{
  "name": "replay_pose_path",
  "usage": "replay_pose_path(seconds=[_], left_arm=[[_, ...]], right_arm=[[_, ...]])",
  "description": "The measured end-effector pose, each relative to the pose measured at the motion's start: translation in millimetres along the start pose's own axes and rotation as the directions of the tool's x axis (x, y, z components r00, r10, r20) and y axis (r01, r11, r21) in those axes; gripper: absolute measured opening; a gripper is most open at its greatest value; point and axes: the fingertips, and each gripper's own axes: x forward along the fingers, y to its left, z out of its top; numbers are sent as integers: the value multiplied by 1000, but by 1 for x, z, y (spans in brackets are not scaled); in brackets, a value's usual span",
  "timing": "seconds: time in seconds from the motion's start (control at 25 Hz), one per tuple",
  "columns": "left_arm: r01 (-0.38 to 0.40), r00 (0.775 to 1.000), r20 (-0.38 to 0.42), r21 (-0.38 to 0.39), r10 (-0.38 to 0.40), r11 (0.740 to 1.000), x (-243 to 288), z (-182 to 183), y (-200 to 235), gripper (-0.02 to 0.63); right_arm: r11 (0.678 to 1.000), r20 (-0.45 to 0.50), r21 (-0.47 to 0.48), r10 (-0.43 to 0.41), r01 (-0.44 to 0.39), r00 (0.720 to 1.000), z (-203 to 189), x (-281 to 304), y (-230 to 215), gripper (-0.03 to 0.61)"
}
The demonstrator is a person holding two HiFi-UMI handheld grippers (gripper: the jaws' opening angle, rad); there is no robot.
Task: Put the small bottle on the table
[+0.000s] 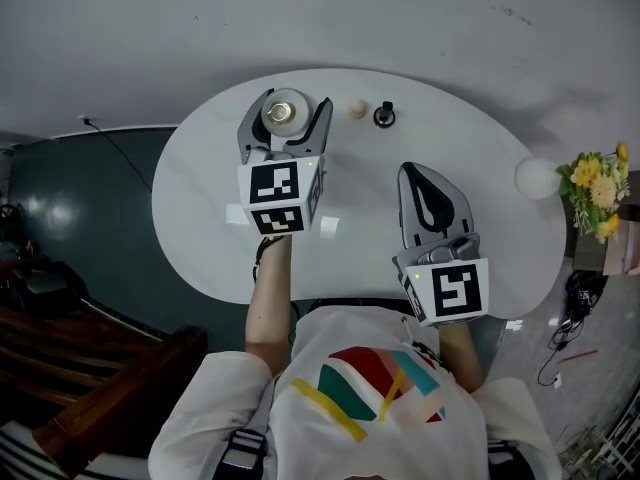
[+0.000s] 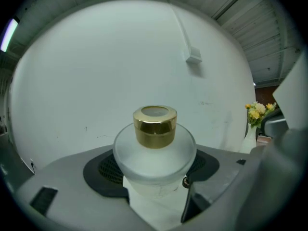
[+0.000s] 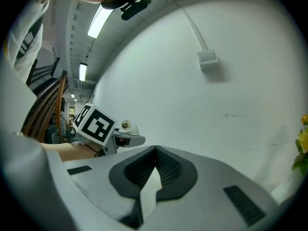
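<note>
The small bottle point(image 1: 285, 115) is frosted white with a gold cap point(image 2: 154, 125). It stands upright between the jaws of my left gripper point(image 1: 286, 106), which is shut on its round body point(image 2: 154, 153) over the far part of the white oval table point(image 1: 200, 203). Whether its base touches the tabletop is hidden. My right gripper point(image 1: 413, 175) is over the table's near right part, shut with nothing in it; its dark pads point(image 3: 163, 170) meet. In the right gripper view the left gripper's marker cube point(image 3: 94, 124) and the gold cap point(image 3: 125, 125) show at the left.
A small cream object point(image 1: 357, 108) and a black round object point(image 1: 384, 116) sit near the table's far edge, right of the bottle. A white round vase point(image 1: 538, 177) with yellow flowers point(image 1: 596, 183) is at the table's right end. A wooden chair point(image 1: 110, 388) stands at the lower left.
</note>
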Motion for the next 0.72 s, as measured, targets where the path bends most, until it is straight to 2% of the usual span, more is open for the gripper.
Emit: replay_pose_path(seconds=[0.44,0.72], left_arm=[[14,994,-105,-29,-17,999,66,-48,10,344],[10,985,-170,-27,-14,1000,101,-86,19,344]], right_arm=[[999,-66,39,22,-19,998,-20,20,-1,11],[999,-113,53,-6,12,994,-35,30,-17,11]])
